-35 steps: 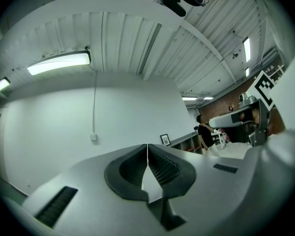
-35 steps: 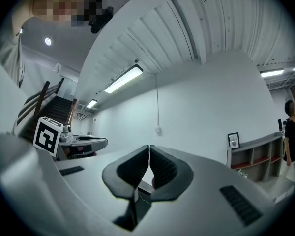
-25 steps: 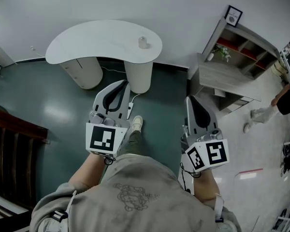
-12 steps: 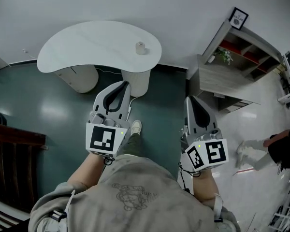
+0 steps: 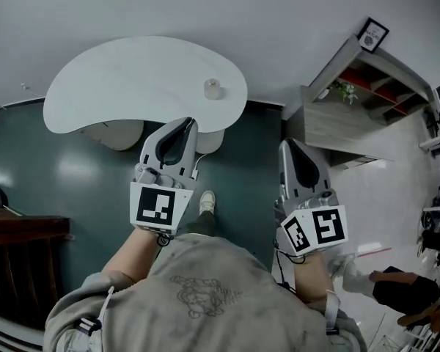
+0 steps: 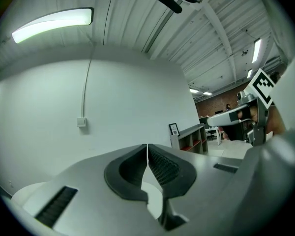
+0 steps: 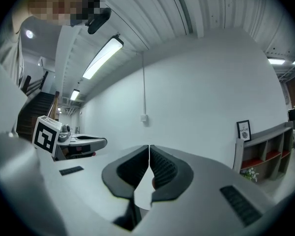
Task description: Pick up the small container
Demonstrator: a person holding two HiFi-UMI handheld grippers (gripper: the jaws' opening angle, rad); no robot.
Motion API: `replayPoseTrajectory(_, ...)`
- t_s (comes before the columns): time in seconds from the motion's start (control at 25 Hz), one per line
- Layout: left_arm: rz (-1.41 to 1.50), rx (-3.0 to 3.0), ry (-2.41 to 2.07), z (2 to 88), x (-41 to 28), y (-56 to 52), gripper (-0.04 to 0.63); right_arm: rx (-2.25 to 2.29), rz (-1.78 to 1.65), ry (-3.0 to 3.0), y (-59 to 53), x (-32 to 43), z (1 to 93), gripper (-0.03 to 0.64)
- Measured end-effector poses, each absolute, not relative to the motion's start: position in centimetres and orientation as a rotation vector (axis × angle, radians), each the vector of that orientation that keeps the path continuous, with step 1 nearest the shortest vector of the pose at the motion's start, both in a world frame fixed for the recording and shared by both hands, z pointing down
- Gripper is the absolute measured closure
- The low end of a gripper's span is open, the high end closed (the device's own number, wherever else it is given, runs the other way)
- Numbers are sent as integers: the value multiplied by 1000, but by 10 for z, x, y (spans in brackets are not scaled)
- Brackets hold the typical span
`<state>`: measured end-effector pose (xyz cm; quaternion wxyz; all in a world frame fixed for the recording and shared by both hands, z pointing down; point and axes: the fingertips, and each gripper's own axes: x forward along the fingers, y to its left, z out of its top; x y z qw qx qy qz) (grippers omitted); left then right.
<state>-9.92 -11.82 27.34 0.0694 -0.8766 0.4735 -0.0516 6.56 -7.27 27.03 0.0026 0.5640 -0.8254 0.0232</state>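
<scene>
1. Head view: the small pale cylindrical container (image 5: 213,88) stands on the far right part of the white kidney-shaped tabletop (image 5: 117,86), just inside its right lobe. My left tongs (image 5: 188,122) point towards it from the near side. The container lies ahead of their tips and slightly right, well apart. My right tongs (image 5: 284,145) are further off, with the container ahead and clearly to their left, so I judge the left hand the better placed. The container looks upright, its long axis vertical, though from above I can't be sure. The table stands on rounded white pedestals over a dark green glossy floor (image 5: 81,171). To the right the floor turns pale, with a grey shelf unit (image 5: 352,108) against the white wall.

2. Left gripper view: my jaws are clenched together, pads meeting along one line with nothing between them. Beyond them I see only the white wall, a wall socket (image 6: 81,122) and the shelf unit far right; the container is out of sight.

3. Right gripper view: these jaws are likewise pressed closed and empty. The wall, a ceiling strip light (image 7: 102,58) and the shelves show, but no container.
</scene>
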Motion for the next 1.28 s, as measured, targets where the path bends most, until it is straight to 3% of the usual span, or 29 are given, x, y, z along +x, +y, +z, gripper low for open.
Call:
replayPoseTrajectory(0.4, -128, -2660, 1404, 270, -112, -212, 577, 1797, 49, -2552, -166, 53, 262, 586)
replayPoseTrajectory(1.12, -105, -2622, 1509, 269, -92, -261, 574, 1658, 98, -2583, -230, 67, 279, 586)
replayPoseTrajectory(1.16, -114, -2628, 1508, 271, -89, -263, 563, 1654, 98, -2586, -234, 68, 279, 586)
replayPoseTrajectory(1.28, -157, -2650, 1490, 278, -77, -274, 447, 1639, 98, -2592, -243, 73, 279, 586)
